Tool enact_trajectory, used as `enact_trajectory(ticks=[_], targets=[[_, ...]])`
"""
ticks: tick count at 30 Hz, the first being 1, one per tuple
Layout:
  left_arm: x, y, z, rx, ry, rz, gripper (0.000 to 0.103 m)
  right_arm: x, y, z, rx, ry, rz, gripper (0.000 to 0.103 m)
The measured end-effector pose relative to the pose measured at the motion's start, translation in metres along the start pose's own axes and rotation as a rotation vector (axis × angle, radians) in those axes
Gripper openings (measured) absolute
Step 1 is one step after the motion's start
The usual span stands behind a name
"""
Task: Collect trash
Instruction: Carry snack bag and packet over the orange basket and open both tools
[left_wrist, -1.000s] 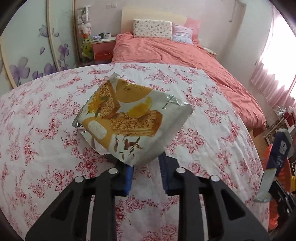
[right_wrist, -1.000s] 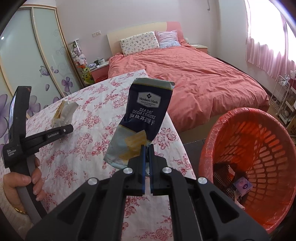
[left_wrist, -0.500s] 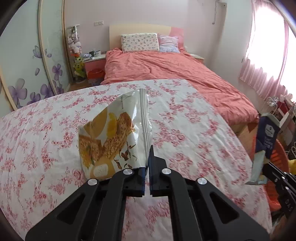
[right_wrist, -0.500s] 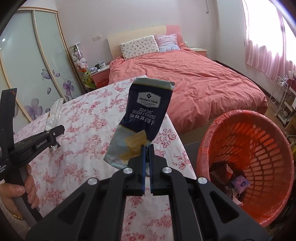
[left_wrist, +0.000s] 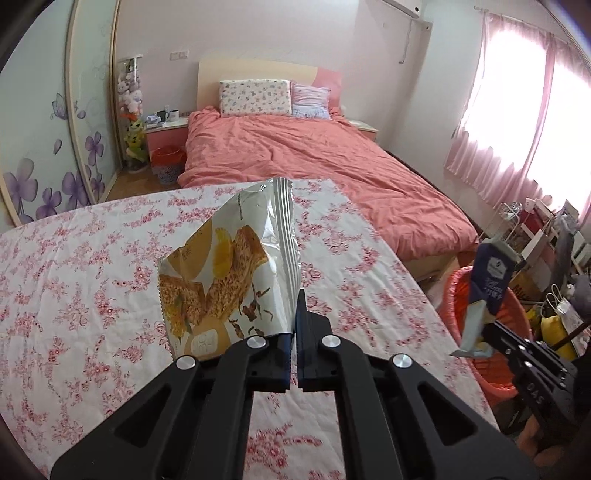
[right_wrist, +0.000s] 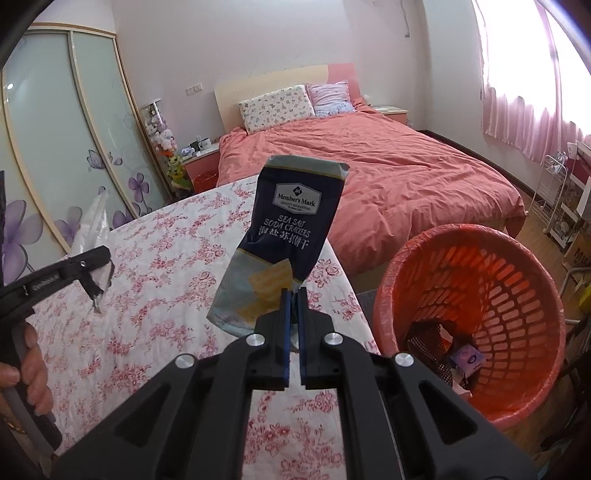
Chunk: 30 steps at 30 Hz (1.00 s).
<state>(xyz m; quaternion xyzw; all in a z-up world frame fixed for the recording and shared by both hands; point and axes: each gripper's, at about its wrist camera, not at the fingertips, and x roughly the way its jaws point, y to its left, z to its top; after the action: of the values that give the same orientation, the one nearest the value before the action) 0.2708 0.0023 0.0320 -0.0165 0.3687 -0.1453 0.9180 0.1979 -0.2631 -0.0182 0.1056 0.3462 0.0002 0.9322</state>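
Holding two empty snack wrappers, you have one in each hand-held gripper: the left hand-held gripper (left_wrist: 294, 334) is closed tight on the lower edge of the yellow biscuit wrapper (left_wrist: 229, 273), which stands up above the floral tabletop (left_wrist: 74, 258), and the right hand-held gripper (right_wrist: 292, 314) is pinched shut on the bottom corner of the dark blue soda cracker wrapper (right_wrist: 291, 218), which is raised beside the tabletop edge and just left of the orange trash basket (right_wrist: 406, 258). Both wrappers look feather-light, thin and crinkly, with slick foil or plastic faces, so I judge they will flop, catch any draught and could slide out if the jaws loosen; the crimped end seams, where the film is doubled and ridged, look like the firmest places to grip, and neither is fragile, so a hard squeeze should do no harm. They will probably cling to the pads for a moment on release, so open wide right over the basket mouth. By count, I see two wrappers, two hand-held grippers and one basket, which already holds a few scraps at its bottom, too jumbled to number. No other loose rubbish shows on the tabletop.
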Motion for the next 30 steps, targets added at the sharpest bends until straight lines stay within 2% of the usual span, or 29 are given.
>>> enact_trajectory(ticks=[5,11,20,30], targets=[[-0.011,-0.013,0.0,0.017,-0.001,-0.03,0.001,-0.012,-0.009,-0.003,0.011,-0.01,-0.009,0.004],[-0.012,-0.052,-0.005,0.072,0.002,-0.076,0.001,-0.03,-0.035,-0.005,0.038,-0.034,-0.046,0.004],[0.0,-0.128,-0.019,0.168,0.028,-0.219,0.001,-0.06,-0.091,-0.009,0.101,-0.068,-0.14,0.004],[0.018,-0.189,-0.031,0.232,0.077,-0.346,0.001,-0.071,-0.147,-0.022,0.163,-0.069,-0.21,0.004]])
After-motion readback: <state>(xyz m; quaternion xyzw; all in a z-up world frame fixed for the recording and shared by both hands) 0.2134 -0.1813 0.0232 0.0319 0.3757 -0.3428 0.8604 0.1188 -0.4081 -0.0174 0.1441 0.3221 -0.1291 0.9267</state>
